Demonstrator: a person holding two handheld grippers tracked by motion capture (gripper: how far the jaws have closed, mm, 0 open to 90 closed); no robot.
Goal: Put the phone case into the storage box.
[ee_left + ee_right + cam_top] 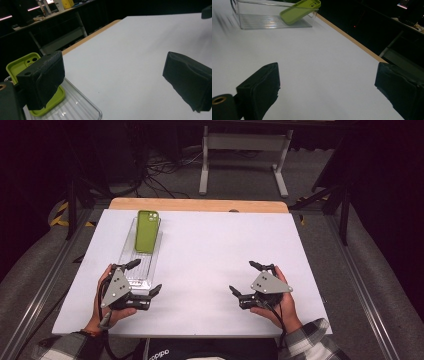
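A lime-green phone case lies tilted in a clear plastic tray at the table's left, its camera end propped on the tray's far rim. From the side, the green case slopes up out of the clear tray. My left gripper is open at the tray's near end, holding nothing; along its jaws the green case and the tray's rim lie close by. My right gripper is open over bare table at the right, empty.
The white table top has a wooden strip along its far edge. A white metal frame and cables stand on the floor beyond. Metal rails run along both sides of the table.
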